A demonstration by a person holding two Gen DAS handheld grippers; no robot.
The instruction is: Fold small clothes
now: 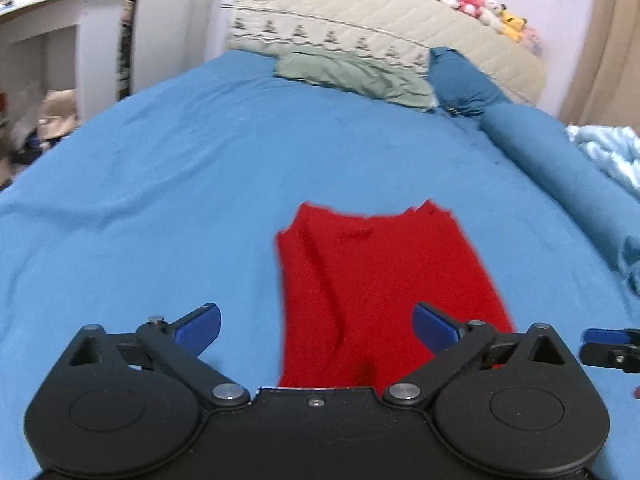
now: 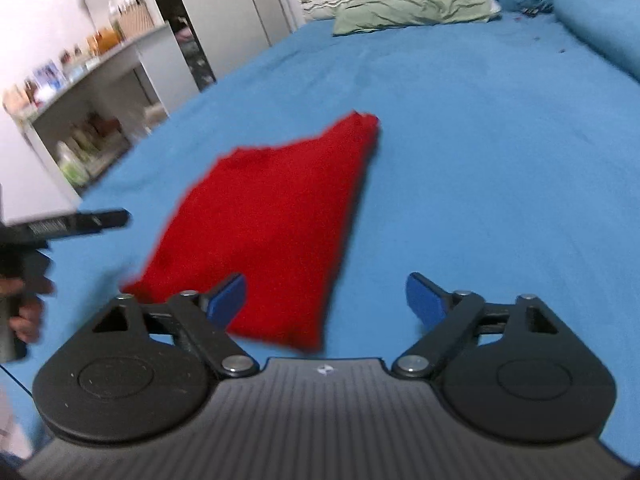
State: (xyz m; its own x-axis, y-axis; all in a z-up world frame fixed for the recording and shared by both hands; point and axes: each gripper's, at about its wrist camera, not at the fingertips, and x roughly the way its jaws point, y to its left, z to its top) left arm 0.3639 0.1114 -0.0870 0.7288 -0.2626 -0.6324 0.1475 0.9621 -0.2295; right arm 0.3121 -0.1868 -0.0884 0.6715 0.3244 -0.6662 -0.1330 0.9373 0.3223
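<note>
On blue bed sheet (image 1: 168, 184): red garment (image 1: 372, 280), laid flat, lengthwise away from camera, one long crease down left half, far edge uneven with small notch. Near end hidden under left claw housing.

Left claw (image 1: 316, 326): fingers spread wide, blue pads (image 1: 200, 326) on both tips, nothing between them but cloth below. Left pad over bare sheet, right pad over red fabric. Contact with cloth not discernible. Motion blur across whole frame.

Right claw (image 2: 326, 298): also spread wide, empty. Left blue pad (image 2: 228, 296) over near edge of red garment (image 2: 272, 220); right pad over bare sheet (image 2: 500, 160). Garment seen here as slanted, tapering toward far corner, near corner just ahead of housing.

Left-wrist view, right margin: tip of right claw (image 1: 610, 346), level with left claw, just beside garment's right edge. Right-wrist view, left margin: left claw body (image 2: 64, 226) with a hand (image 2: 24, 312) gripping its handle.

Head of bed: sage green pillow (image 1: 352, 76), dark blue pillow (image 1: 460, 80), blue bolster (image 1: 560, 168) along right side, cream quilted headboard cover (image 1: 360, 16) with embroidered tree row. Plush toys (image 1: 480, 0) lined along top of it. Pale blue blanket (image 1: 608, 152) at far right. White shelf unit (image 2: 100, 92) left of bed, cluttered, contents too blurred to name.
</note>
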